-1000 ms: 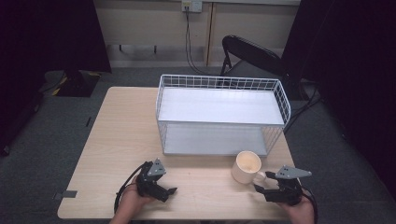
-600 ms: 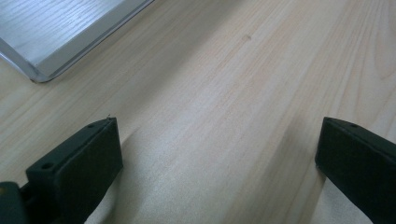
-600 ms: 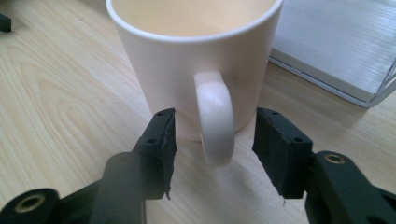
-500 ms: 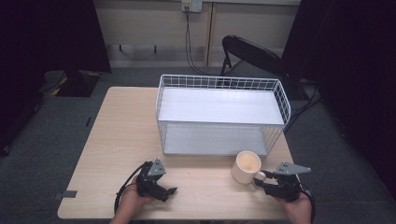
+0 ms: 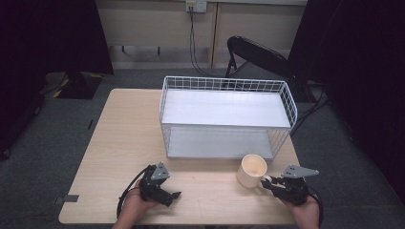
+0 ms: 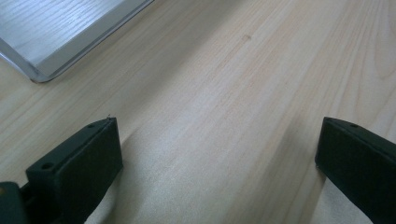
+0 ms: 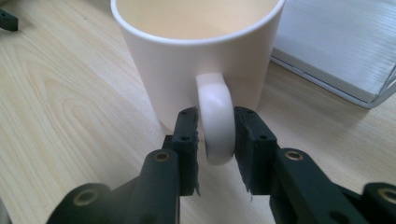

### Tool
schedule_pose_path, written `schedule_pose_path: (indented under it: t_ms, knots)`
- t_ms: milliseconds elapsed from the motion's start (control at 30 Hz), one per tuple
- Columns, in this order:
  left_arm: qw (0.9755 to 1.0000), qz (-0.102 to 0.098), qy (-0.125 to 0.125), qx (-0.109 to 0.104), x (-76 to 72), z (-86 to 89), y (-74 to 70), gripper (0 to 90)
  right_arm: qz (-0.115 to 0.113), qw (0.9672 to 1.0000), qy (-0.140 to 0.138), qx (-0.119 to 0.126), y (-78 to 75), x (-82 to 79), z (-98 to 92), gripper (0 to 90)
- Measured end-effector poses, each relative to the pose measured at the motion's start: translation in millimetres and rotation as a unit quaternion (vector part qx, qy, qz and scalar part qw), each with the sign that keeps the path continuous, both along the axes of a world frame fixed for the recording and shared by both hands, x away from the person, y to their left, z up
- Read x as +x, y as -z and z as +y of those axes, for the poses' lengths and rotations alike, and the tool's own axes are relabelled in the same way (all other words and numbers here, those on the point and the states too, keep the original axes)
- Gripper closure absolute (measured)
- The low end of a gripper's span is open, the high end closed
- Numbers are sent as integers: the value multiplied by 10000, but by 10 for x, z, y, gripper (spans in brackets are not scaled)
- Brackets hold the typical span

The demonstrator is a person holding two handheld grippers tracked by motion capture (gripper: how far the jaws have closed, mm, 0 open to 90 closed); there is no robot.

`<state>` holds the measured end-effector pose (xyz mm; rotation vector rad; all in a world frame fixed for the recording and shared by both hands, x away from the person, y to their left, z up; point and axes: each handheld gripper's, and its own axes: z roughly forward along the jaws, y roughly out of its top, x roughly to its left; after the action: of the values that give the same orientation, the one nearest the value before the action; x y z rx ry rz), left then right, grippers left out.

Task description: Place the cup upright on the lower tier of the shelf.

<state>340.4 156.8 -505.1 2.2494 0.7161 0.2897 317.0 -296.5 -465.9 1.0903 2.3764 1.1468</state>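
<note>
Pale wooden table (image 5: 119, 143): right gripper (image 7: 215, 135), jaws just closing, pinches the rigid, breakable mug (image 5: 252, 170) by its handle (image 7: 215, 116) at three o'clock; left gripper (image 5: 168, 194) rests open.

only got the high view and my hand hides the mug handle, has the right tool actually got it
Observer: Yes. In the right gripper view the right tool has just been closing, and its pads press both sides of the mug handle.
Operator: where on the handle
Observer: On the lower part of the loop; the top, where it joins the mug, is free.
Operator: and the left tool, anything in it
Observer: No. The left gripper view shows the left tool wide open with bare table between its jaws.
</note>
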Motion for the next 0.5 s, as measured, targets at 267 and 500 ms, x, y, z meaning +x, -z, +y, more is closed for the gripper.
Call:
schedule_pose_path:
  t_ms: [267,500]
  knots:
    - [10000,0,0,0,0,0,0,0,-18,10000,-44,-42,-11,4,2,777]
    - [10000,0,0,0,0,0,0,0,-81,9999,-43,-105,-28,-1,17,794]
